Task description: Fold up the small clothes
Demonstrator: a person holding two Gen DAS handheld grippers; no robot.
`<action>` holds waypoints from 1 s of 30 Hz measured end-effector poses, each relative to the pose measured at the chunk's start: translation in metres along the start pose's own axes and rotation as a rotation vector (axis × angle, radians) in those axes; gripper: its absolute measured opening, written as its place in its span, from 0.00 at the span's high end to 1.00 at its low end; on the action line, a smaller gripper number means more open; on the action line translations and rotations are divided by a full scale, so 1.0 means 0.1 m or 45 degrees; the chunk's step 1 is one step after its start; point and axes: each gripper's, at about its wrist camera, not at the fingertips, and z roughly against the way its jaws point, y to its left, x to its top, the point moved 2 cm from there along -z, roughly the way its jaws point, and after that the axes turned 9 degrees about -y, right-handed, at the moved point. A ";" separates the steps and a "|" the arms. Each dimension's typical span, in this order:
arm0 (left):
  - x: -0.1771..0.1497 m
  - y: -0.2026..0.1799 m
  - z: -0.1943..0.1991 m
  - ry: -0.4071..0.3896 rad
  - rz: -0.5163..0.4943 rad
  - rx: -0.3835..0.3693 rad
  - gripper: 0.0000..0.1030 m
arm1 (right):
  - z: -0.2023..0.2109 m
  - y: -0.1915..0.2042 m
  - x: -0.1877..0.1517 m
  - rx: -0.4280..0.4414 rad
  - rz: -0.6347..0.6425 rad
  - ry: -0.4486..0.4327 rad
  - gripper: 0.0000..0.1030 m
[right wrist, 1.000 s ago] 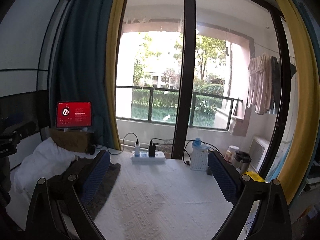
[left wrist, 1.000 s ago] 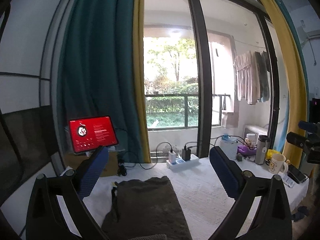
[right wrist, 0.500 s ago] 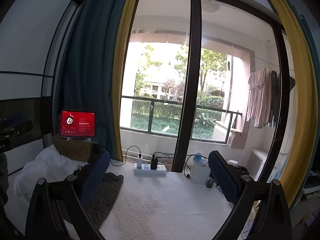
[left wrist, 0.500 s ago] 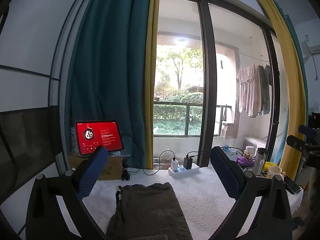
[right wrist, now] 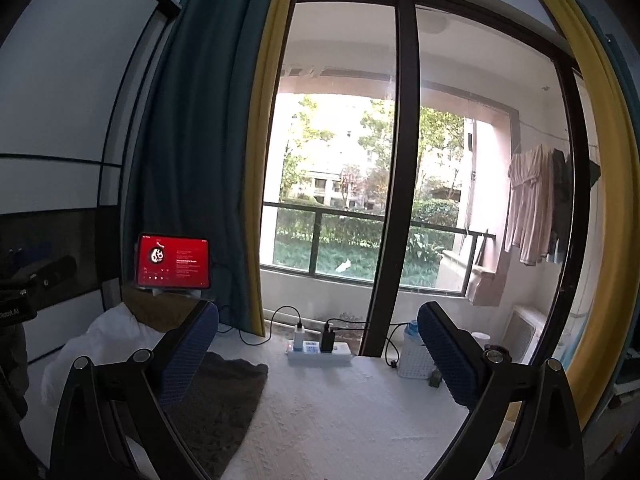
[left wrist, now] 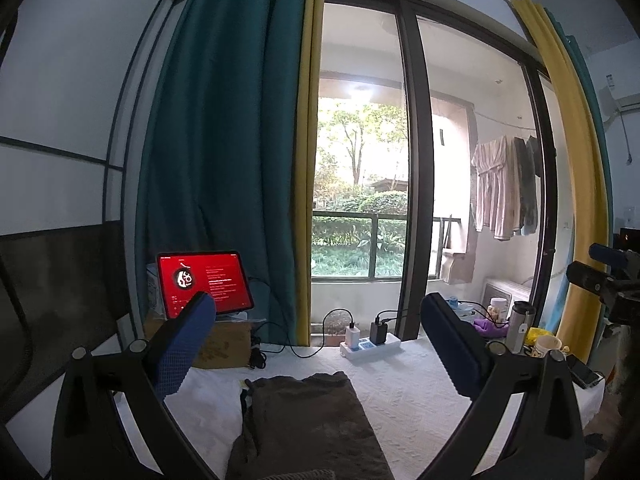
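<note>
Hovering above the table, the left tongs stand wide apart with nothing between the blue pads; the right tongs are likewise spread and empty. Both point level toward the window rather than down at the work, a raised, waiting posture that suggests no grasp is in hand. Below the left tongs lies the dark garment, flat on the white textured cover. In the right wrist view the garment sits to the left, under the left pad. Its shape is a neat oblong, so it appears already folded at least once. The long axis runs from the camera away toward the window, its far short edge facing the power strip and well short of it. A red-lit tablet stands propped at the far left, and a mug at the far right, both clear of the garment.
</note>
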 end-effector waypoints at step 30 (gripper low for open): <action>-0.06 -0.22 -0.12 0.067 -0.013 -0.040 0.02 | -0.01 -0.35 -0.19 -0.066 -0.070 0.068 0.02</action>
